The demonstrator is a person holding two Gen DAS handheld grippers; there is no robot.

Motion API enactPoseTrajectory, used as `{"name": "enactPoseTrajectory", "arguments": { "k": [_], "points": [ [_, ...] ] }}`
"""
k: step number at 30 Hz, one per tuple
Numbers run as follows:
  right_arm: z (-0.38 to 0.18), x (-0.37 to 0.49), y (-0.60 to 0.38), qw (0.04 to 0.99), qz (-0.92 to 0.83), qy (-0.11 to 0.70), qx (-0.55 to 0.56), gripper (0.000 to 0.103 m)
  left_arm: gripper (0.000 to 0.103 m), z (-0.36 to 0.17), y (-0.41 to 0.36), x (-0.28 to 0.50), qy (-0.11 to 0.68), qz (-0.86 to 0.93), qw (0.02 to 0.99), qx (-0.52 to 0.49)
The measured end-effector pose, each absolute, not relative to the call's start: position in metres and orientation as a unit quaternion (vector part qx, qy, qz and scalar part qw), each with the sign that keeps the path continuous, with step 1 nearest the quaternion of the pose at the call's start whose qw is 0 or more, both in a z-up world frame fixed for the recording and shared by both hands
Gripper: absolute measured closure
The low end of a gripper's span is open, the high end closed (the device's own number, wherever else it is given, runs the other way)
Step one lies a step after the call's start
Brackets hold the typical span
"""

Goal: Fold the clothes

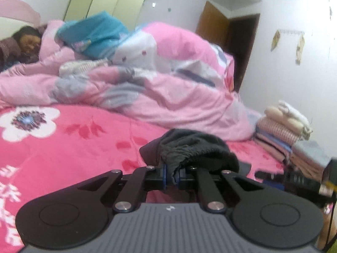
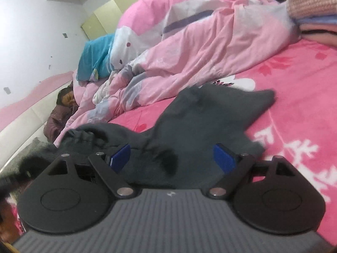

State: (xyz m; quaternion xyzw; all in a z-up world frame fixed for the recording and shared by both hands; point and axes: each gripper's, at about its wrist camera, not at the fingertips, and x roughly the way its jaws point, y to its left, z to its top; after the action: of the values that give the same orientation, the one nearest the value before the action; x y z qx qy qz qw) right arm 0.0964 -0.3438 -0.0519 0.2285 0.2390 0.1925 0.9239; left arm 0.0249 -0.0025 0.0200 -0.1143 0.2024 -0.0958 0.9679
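Note:
A dark grey garment hangs bunched from my left gripper, whose blue pads are shut on a fold of its gathered edge above the pink bedsheet. In the right wrist view the same dark grey garment lies spread on the pink bedsheet. My right gripper stands open over it. The blue pads are wide apart and the cloth lies loose between them, not pinched.
A crumpled pink quilt fills the far side of the bed. A person lies under it at the far left, beside a blue cloth. Folded clothes are stacked at the bed's right edge. A brown door stands open behind.

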Motion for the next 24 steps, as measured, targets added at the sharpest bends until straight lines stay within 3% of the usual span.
{"name": "enactPoseTrajectory", "arguments": {
  "k": [8, 12, 14, 15, 16, 17, 19, 24],
  "points": [
    [-0.06, 0.064, -0.274, 0.918, 0.275, 0.256, 0.128, 0.016, 0.094, 0.039, 0.009, -0.001, 0.187, -0.093, 0.97, -0.121],
    [-0.063, 0.077, -0.257, 0.908, 0.282, 0.259, 0.168, 0.017, 0.094, 0.052, 0.014, -0.019, 0.161, -0.097, 0.975, -0.12],
    [-0.066, 0.087, -0.252, 0.898, 0.292, 0.267, 0.193, 0.031, 0.094, 0.058, 0.018, -0.028, 0.148, -0.096, 0.977, -0.118],
    [-0.066, 0.09, -0.248, 0.896, 0.294, 0.273, 0.192, 0.057, 0.094, 0.06, 0.02, -0.033, 0.142, -0.093, 0.979, -0.115],
    [-0.065, 0.091, -0.24, 0.901, 0.286, 0.28, 0.167, 0.077, 0.094, 0.061, 0.021, -0.035, 0.137, -0.088, 0.98, -0.112],
    [-0.062, 0.09, -0.233, 0.908, 0.275, 0.284, 0.143, 0.085, 0.094, 0.061, 0.024, -0.037, 0.135, -0.081, 0.982, -0.108],
    [-0.05, 0.081, -0.226, 0.929, 0.241, 0.263, 0.099, 0.09, 0.094, 0.058, 0.03, -0.037, 0.142, -0.065, 0.982, -0.11],
    [0.003, 0.048, -0.228, 0.972, 0.165, 0.166, 0.007, 0.092, 0.094, 0.049, 0.051, -0.038, 0.153, -0.052, 0.977, -0.141]
  ]
}}
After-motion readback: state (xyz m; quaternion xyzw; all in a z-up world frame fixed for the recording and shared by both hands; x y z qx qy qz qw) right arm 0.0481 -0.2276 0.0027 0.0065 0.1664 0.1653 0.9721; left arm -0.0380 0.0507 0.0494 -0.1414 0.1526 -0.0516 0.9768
